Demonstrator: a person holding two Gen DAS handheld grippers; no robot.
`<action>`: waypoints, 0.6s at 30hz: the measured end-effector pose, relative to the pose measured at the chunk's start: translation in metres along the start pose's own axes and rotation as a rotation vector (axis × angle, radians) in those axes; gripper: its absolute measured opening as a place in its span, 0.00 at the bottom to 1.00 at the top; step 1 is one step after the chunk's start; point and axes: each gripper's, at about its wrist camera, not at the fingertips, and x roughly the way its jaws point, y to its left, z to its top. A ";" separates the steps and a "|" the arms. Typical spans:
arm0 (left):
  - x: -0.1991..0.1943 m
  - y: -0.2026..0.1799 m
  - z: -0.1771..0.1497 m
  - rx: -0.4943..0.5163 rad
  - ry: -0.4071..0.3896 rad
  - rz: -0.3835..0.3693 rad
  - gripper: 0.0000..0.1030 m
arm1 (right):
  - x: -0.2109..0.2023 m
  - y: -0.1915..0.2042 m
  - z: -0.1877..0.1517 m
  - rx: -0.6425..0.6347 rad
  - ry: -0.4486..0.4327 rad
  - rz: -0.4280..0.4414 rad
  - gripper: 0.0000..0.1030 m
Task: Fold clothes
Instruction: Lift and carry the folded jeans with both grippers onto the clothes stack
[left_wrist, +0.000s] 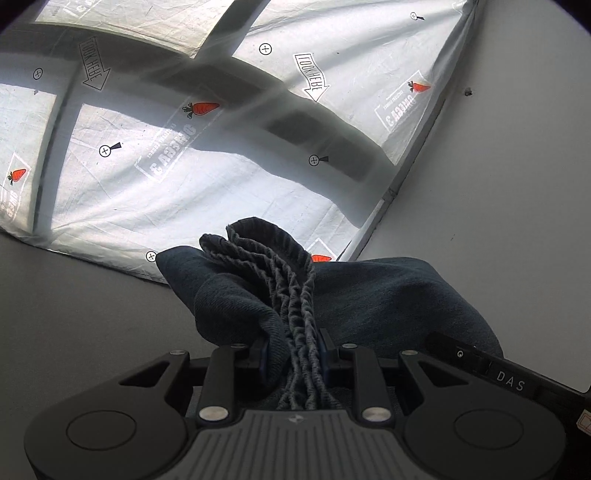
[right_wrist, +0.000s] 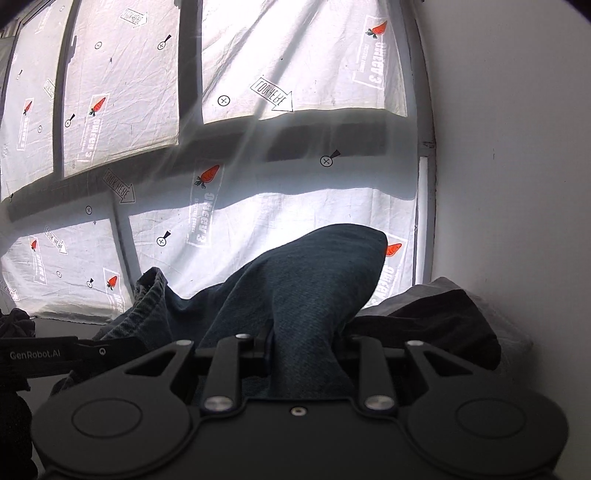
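Note:
A dark blue denim garment (left_wrist: 388, 295) with a gathered elastic waistband (left_wrist: 291, 288) is held up off the surface. My left gripper (left_wrist: 293, 350) is shut on the bunched waistband, which stands up between its fingers. My right gripper (right_wrist: 306, 343) is shut on another fold of the same denim garment (right_wrist: 310, 280), which rises in a hump above its fingers. The waistband edge also shows at the left of the right wrist view (right_wrist: 151, 291). The other gripper's black body shows at the edge of each view.
A white curtain printed with carrots and arrows (left_wrist: 207, 155) covers a backlit window ahead. A plain white wall (right_wrist: 517, 147) stands to the right. A dark and grey cloth pile (right_wrist: 443, 314) lies right of my right gripper.

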 end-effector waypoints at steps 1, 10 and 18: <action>0.010 -0.013 0.001 0.007 -0.007 -0.014 0.26 | 0.001 -0.017 0.007 -0.006 -0.021 -0.012 0.25; 0.105 -0.091 0.008 0.031 -0.057 -0.094 0.26 | 0.038 -0.110 0.047 -0.069 -0.138 -0.100 0.25; 0.211 -0.079 -0.012 0.056 -0.005 0.016 0.26 | 0.133 -0.159 0.043 -0.148 -0.079 -0.191 0.36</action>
